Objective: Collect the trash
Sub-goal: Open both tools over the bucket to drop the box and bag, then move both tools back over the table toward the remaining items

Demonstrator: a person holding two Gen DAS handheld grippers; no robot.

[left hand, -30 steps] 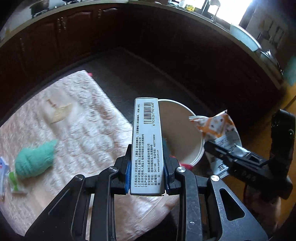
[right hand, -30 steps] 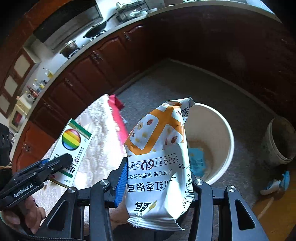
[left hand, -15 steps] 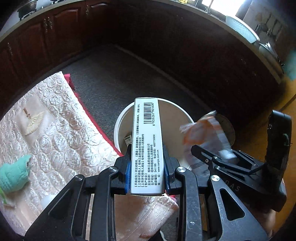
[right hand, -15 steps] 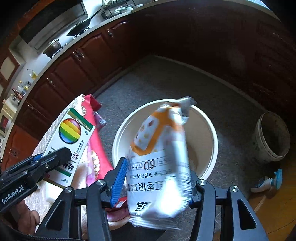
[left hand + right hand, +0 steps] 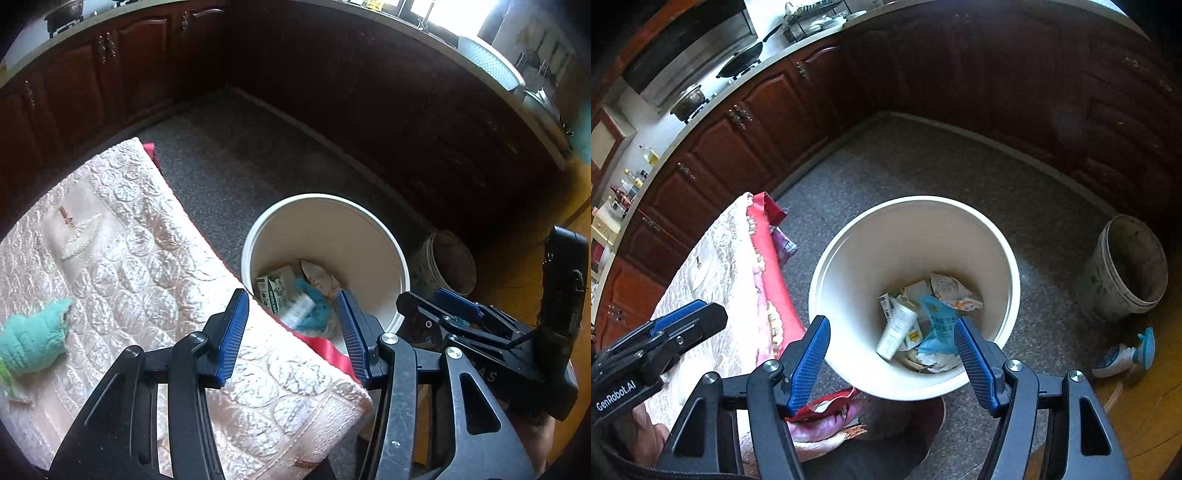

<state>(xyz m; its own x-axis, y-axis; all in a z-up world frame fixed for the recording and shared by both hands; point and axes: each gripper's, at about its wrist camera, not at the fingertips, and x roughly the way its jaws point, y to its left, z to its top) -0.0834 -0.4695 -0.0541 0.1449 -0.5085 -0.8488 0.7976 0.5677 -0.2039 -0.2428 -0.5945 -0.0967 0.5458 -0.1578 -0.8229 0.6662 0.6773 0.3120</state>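
Trash (image 5: 916,325) lies at the bottom of the white bucket (image 5: 1004,258) on the floor — a small carton, a blue wrapper and some crumpled packets, all loosely heaped. Going left to right in the left wrist view: a green knitted thing (image 5: 31,339) sits on the quilted cloth (image 5: 129,266) near the left edge, with a scrap of something partly tucked beneath it and cut off by the frame, possibly more litter. Next comes the left gripper (image 5: 291,328), its jaws opening with nothing between them, poised over the cloth's corner and the bucket's near rim. Further right the right gripper (image 5: 892,358) also hangs above the bucket, jaws opening and empty. Beyond it stand a dirty grey pail (image 5: 1126,266) and a spray bottle (image 5: 1126,356) lying on the floor.

The risk from here is a careless pull back toward the cloth: either gripper could clip the bucket's rim and tip it, or drag the red-edged cloth off its support. The bucket's near wall is hidden behind the cloth, so how close it stands cannot be judged — nor can the packets' labels be read.
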